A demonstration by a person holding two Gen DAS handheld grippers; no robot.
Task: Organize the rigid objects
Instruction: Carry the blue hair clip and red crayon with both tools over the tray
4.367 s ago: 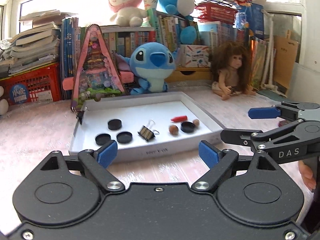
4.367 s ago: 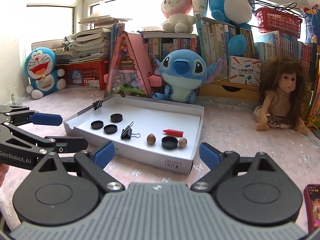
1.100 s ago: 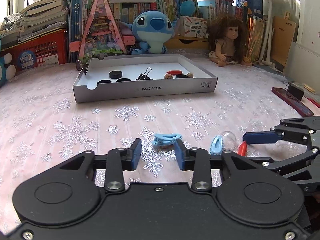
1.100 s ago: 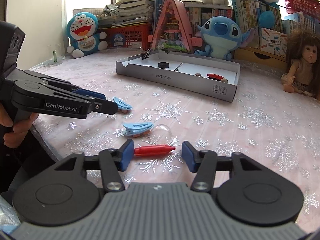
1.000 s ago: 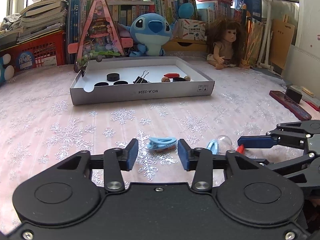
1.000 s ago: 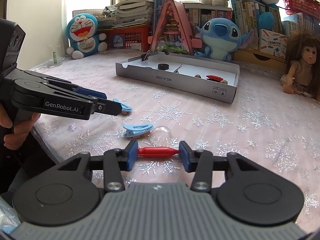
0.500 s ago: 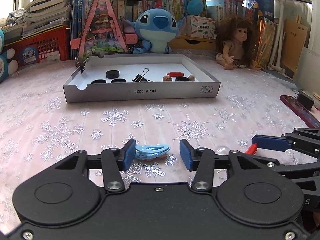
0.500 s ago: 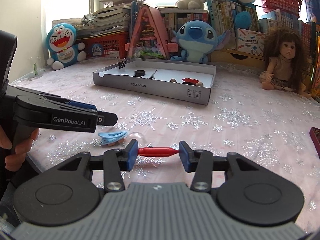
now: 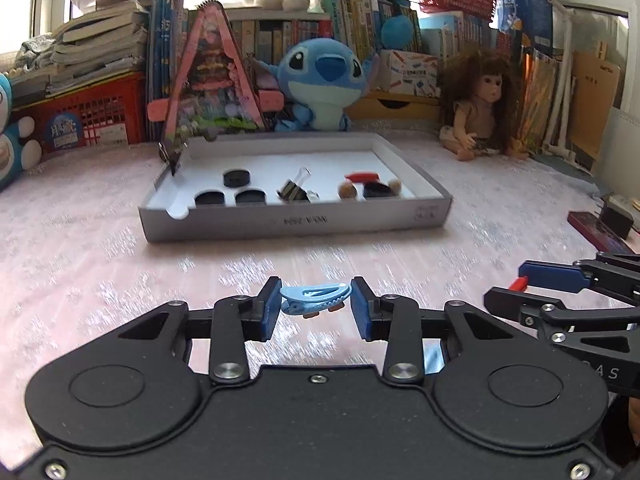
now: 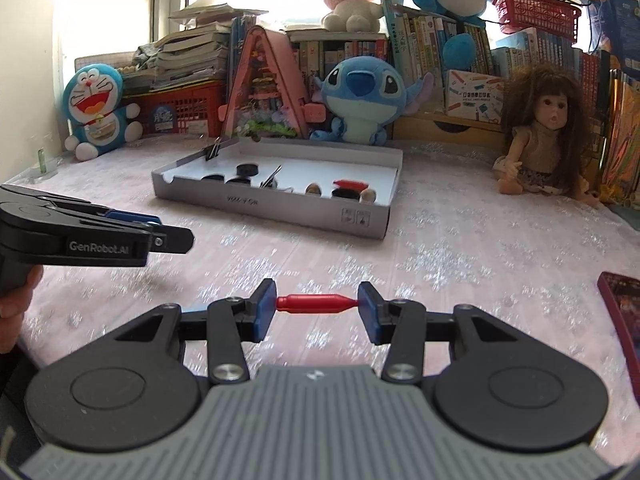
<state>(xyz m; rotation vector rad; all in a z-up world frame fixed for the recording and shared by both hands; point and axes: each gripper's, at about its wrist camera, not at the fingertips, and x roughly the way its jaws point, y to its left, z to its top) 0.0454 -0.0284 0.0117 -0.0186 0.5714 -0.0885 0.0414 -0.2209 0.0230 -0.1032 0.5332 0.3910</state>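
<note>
The left claw point(image 9: 315, 309) is closed on a blue clip point(image 9: 315, 297). The clip lies crosswise between the two blue pads, one end against each pad, and it is lifted above the counter point(image 9: 80, 248) near the front edge. The right claw point(image 10: 317, 311) is closed on a red peg point(image 10: 316, 304), also held crosswise, with its thick end on the left pad and its thin tip on the right pad. In the left wrist view the right claw point(image 9: 520, 286) shows at the right side, with the red tip of the peg just visible beside its blue pad. In the right wrist view the left claw point(image 10: 160, 230) shows at the left side; the clip cannot be seen from there.

A flat white box point(image 9: 296, 222) stands on the counter further back, toward the far edge, well apart from both claws. Inside it are three black discs point(image 9: 237, 178), a binder clip point(image 9: 295, 189), a second red peg point(image 9: 362, 176), a black cap point(image 9: 378, 189) and two small brown balls point(image 9: 346, 190). Another binder clip point(image 9: 173, 158) is clamped on the far left corner of the box wall.

Behind the box, by the far edge, stand a blue plush point(image 9: 325, 80) and a doll point(image 9: 482, 112). A dark red phone point(image 9: 596, 232) lies near the right edge.
</note>
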